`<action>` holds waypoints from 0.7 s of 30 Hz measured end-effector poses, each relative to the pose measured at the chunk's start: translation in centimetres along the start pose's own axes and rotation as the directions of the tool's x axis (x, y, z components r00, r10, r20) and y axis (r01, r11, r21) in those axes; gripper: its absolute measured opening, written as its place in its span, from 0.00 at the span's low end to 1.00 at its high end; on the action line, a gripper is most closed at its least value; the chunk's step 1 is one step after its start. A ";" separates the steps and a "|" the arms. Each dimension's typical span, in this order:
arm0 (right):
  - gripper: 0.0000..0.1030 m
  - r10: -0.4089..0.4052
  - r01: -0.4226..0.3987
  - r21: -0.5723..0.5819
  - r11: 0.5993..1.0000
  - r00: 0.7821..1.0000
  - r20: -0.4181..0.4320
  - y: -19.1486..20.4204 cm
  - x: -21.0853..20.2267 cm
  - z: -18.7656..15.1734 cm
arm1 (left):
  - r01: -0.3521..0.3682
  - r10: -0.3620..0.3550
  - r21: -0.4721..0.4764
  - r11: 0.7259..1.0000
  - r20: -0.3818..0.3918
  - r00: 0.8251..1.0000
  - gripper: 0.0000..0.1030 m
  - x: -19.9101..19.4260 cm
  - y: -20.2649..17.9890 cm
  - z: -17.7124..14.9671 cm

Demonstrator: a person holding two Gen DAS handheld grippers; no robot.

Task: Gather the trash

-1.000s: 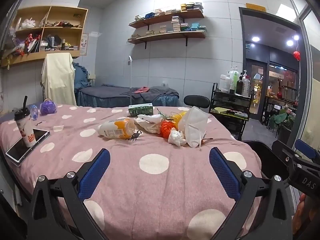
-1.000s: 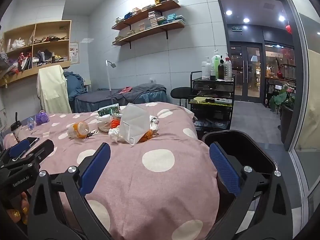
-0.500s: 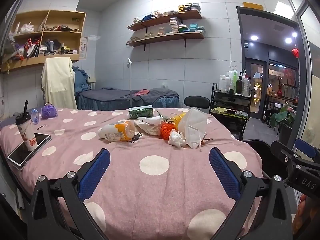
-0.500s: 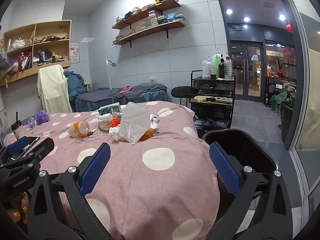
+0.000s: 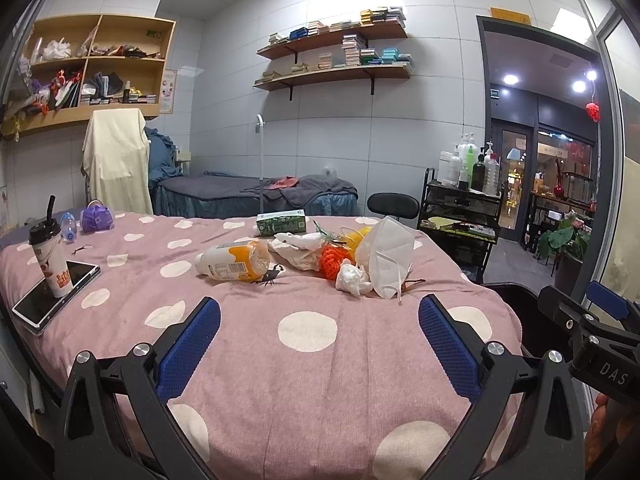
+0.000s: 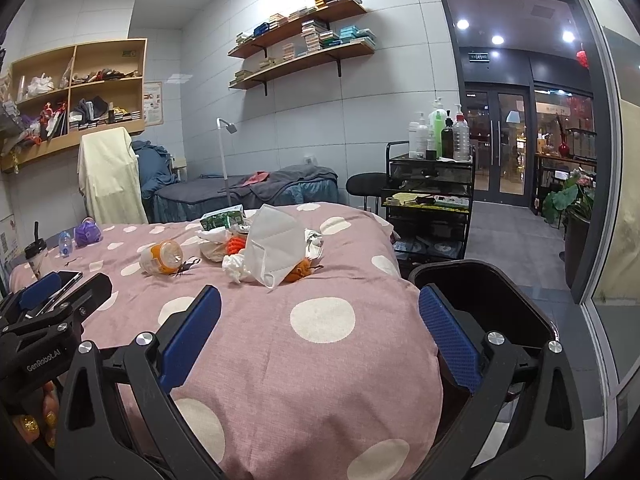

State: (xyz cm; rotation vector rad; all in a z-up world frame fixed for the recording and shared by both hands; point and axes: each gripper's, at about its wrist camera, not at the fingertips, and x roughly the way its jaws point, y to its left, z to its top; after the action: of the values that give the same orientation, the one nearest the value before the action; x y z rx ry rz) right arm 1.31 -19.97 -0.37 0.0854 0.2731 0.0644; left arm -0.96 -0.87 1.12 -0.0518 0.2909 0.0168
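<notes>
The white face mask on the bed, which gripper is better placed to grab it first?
Probably the right gripper: the face mask lies nearly straight ahead of its open jaws, and the black bin is right beside it. From the left gripper, also open, the mask sits off to the right.

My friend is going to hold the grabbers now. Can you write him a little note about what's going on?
Left gripper: open, empty, above the near part of the bed.
Right gripper: open, empty, beside the left one.
Trash lies in a pile mid-bed: bottle on its side, mask, tissue, green carton, wrappers.
Black bin stands off the bed's right edge; I can't see anything in it.
Done: nothing picked up yet.
Left: move all the trash into the bin. The cup and phone at the left are probably not trash.
</notes>
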 end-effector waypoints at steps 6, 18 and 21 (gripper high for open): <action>0.95 0.004 -0.004 0.001 1.000 1.000 -0.001 0.0 0.0 0.0 | 0.000 0.000 -0.003 1.000 -0.004 1.000 0.94 0.1 0.0 0.0; 0.95 0.006 -0.006 0.004 1.000 1.000 -0.003 0.1 0.1 0.0 | -0.003 0.003 -0.009 1.000 -0.006 1.000 0.94 0.2 0.3 -0.3; 0.95 0.006 -0.006 0.005 1.000 1.000 -0.001 0.1 0.1 0.0 | -0.004 0.004 -0.009 1.000 -0.007 1.000 0.94 0.3 0.4 -0.3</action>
State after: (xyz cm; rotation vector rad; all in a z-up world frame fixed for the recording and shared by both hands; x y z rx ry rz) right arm 1.40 -19.82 -0.39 0.0909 0.2740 0.0697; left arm -0.83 -0.52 0.70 -0.0606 0.2979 0.0217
